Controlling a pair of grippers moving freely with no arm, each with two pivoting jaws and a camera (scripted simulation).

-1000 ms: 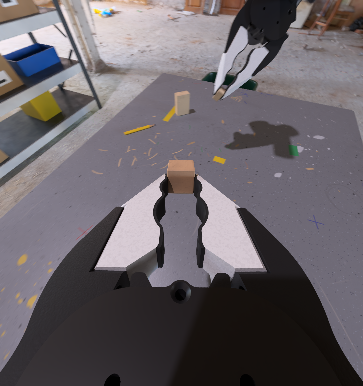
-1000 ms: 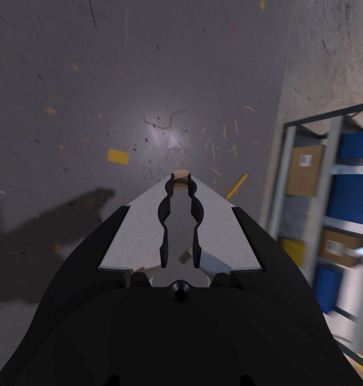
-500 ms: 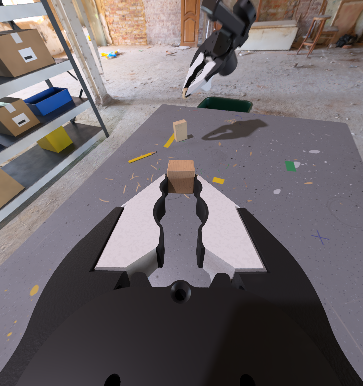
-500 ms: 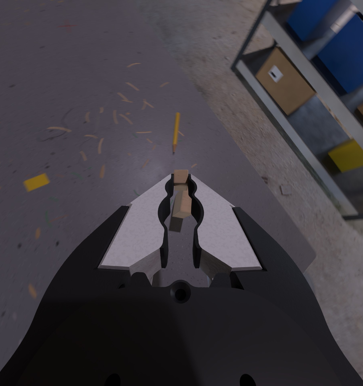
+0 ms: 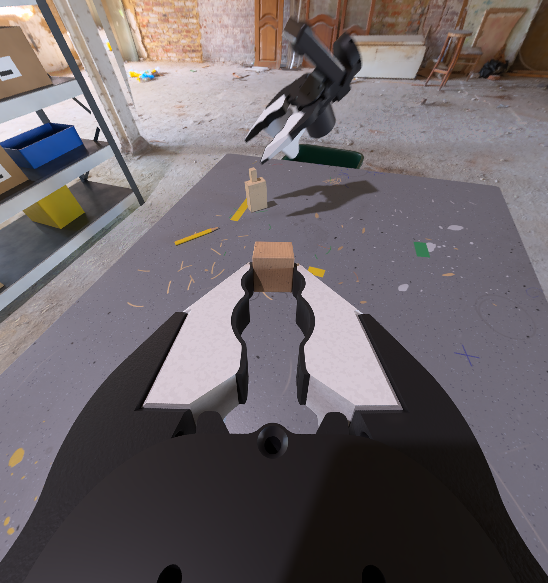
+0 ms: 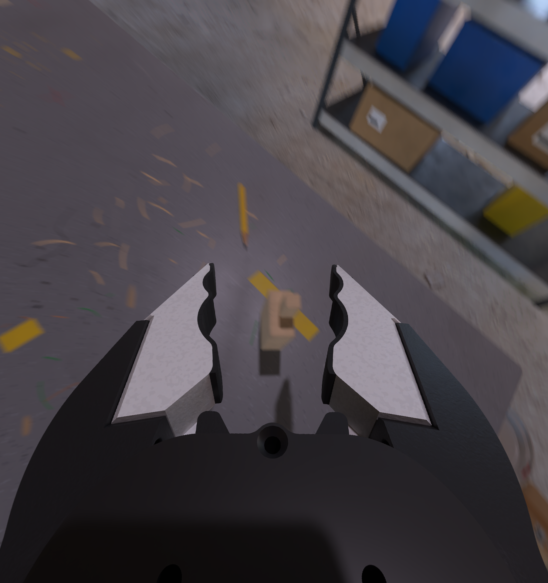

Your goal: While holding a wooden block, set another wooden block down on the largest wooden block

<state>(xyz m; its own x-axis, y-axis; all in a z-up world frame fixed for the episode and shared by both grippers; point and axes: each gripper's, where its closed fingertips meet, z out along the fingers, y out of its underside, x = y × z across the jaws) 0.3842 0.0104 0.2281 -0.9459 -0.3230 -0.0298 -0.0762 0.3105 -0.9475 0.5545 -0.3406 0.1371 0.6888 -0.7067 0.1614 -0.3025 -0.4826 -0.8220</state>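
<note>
Left gripper (image 5: 273, 268) closed on a brown wooden cube (image 5: 273, 266), pinched at the fingertips above the grey table (image 5: 455, 315), cube top level with the tips and its lower part hidden between the pads. Right gripper (image 6: 272, 268), seen also far off in the left wrist view (image 5: 268, 148), spread wide and empty, aloft and tilted down over the table's far end. Small wooden block (image 5: 252, 174) standing upright on top of the pale largest wooden block (image 5: 256, 197), itself upright near the table's far left edge; in the right wrist view both blocks (image 6: 290, 304) (image 6: 274, 325) framed in the gap between the parted fingers, well below them and touching neither. Right wrist view smeared by motion, so block edges, shavings and the shelf (image 6: 455, 157) hard to resolve there. Yellow pencil (image 5: 197, 236) between cube and stack, yellow strip (image 5: 238, 209) partly hidden under the largest block. Green bin (image 5: 329, 156) cut off behind the far table edge. Open table surface to the right of the stack, crossed only by the right gripper's shadow; left edge close beside the stack, shelf beyond it.
</note>
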